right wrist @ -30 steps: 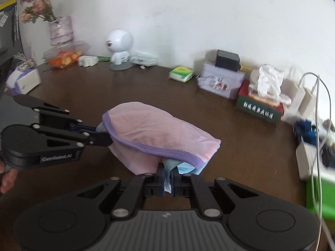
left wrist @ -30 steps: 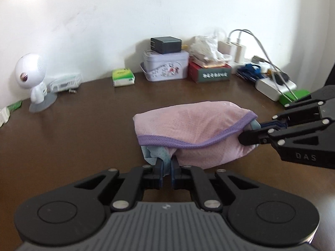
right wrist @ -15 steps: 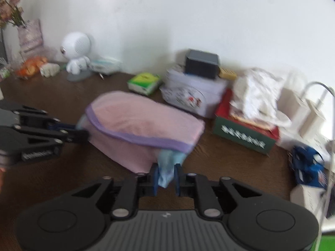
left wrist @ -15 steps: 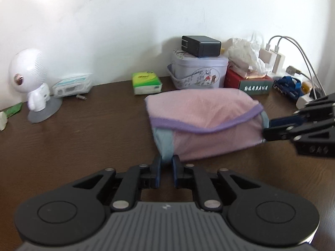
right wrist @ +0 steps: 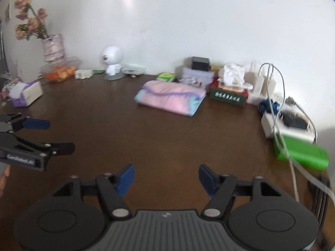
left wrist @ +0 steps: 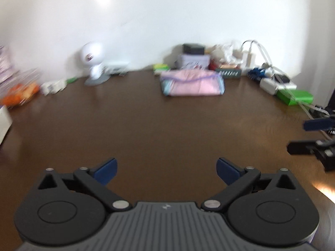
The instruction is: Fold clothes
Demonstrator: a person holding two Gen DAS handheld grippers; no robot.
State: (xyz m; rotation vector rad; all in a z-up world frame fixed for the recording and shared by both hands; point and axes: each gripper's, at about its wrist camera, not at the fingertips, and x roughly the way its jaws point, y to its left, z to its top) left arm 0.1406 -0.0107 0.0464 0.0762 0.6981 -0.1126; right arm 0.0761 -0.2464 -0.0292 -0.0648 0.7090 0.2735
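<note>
While you held both tools low over the brown table (right wrist: 146,142), the pink garment (right wrist: 170,97) lay folded into a flat, compact packet at the far edge, well apart from either tool and touching neither. It sat just in front of the patterned tin (right wrist: 197,76) and beside the dark green tissue box (right wrist: 228,96), with its lilac trim running across the top layer and pale blue showing at both short ends.

Your left gripper (left wrist: 166,168) had its jaws spread wide with nothing between the blue pads (left wrist: 105,170). Your right gripper (right wrist: 166,179) stood the same way, parted and empty.

From your left tool the packet lay straight ahead and a touch to the right, its long axis running side to side across your line of sight. From your right tool it lay ahead too, but turned, the long axis slanting from near-right to far-left. Neither tool looked clearly nearer; blur in the left view made that hard to judge.

As it lay, the garment already looked the way the task wants it. No other clothing showed on the table.
</note>
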